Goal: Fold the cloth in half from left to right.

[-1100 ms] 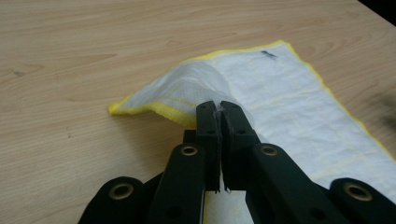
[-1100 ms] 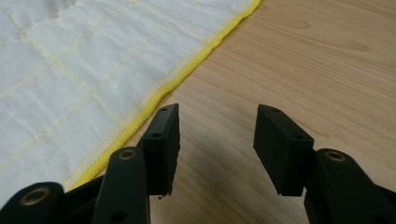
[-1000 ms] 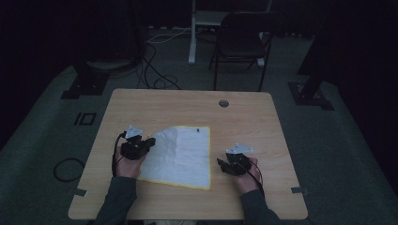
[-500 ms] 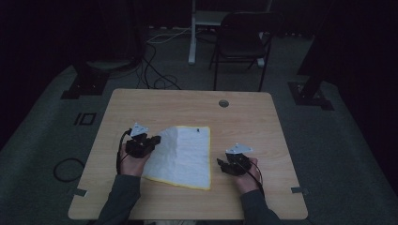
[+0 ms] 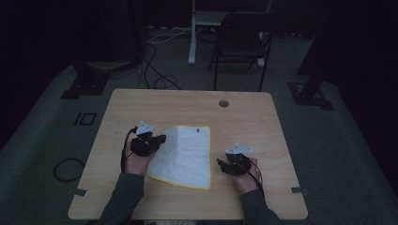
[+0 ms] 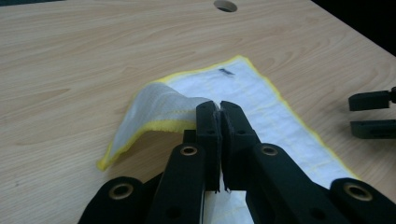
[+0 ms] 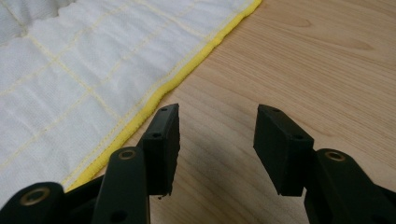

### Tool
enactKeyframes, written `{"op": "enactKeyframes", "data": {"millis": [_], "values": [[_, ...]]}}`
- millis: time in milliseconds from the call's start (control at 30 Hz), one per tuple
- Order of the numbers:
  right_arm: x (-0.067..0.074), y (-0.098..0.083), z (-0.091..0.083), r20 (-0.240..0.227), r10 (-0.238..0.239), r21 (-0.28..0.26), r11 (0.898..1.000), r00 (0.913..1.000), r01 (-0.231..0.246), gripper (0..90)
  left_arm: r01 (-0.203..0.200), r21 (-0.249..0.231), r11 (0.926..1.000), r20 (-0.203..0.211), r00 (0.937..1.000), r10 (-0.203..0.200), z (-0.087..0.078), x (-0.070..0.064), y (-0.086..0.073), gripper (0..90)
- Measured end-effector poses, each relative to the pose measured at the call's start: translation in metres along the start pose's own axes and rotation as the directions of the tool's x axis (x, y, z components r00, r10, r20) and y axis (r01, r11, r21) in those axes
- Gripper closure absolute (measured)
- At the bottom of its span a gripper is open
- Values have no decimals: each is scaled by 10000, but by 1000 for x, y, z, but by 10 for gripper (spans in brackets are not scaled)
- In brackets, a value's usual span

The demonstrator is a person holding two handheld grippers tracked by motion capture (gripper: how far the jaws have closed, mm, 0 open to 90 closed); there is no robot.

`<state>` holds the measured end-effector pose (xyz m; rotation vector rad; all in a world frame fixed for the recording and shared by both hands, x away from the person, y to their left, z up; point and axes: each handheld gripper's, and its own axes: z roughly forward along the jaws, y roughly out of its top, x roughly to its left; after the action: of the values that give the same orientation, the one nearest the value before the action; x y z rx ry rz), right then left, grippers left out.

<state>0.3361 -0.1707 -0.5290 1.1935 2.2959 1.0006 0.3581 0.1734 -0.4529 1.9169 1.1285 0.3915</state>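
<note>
I have the white cloth (image 5: pixel 184 157) with its yellow hem lying on the near half of the wooden table (image 5: pixel 197 101), between my two hands. Its long axis runs from the far side towards me, slanting slightly to my right at the near end. A small dark tag (image 6: pixel 226 72) sits near its far edge. The left edge is lifted off the wood and curls over in an arch, the rest lying flat.

Around it the tabletop carries a round cable hole (image 5: pixel 223 103) near the far edge, well apart from the cloth. Beyond the table I see a dark chair (image 5: pixel 244 44) and loose cables (image 5: pixel 152 70) on the floor. Nothing lies between the cloth and either hand.

My left gripper (image 6: pixel 219 109) is pinched tight on the raised left edge, fabric squeezed between the closed jaws. My right gripper (image 7: pixel 217 128) hangs just beside the cloth's right hem, jaws standing about half apart over bare wood, holding nothing and not touching the cloth.
</note>
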Motion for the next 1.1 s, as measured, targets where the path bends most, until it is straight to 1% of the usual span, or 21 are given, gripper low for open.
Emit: {"op": "enactKeyframes", "data": {"millis": [33, 233, 367, 767, 1100], "values": [[0, 0, 0, -1, 2, 0, 10000, 10000, -2, 504, 21, -6, 10000, 24, 10000, -21, 1, -2, 1, 876], [0, 0, 0, -10, 6, -18, 10000, 10000, -6, 504, -177, 70, 9998, 185, 9997, 175, 4, -9, 6, 875], [0, 0, 0, -4, -14, 2, 10000, 10000, 14, 504, -217, 134, 9997, 284, 9994, 213, 8, -13, 8, 875], [0, 0, 1, -2, -41, 16, 10000, 10000, 41, 504, -303, 295, 9991, 378, 9989, 292, 14, -23, 13, 875], [0, 0, 1, -5, -37, 25, 10000, 10000, 37, 504, -456, 531, 9975, 618, 9972, 422, 25, -39, 18, 872]]}}
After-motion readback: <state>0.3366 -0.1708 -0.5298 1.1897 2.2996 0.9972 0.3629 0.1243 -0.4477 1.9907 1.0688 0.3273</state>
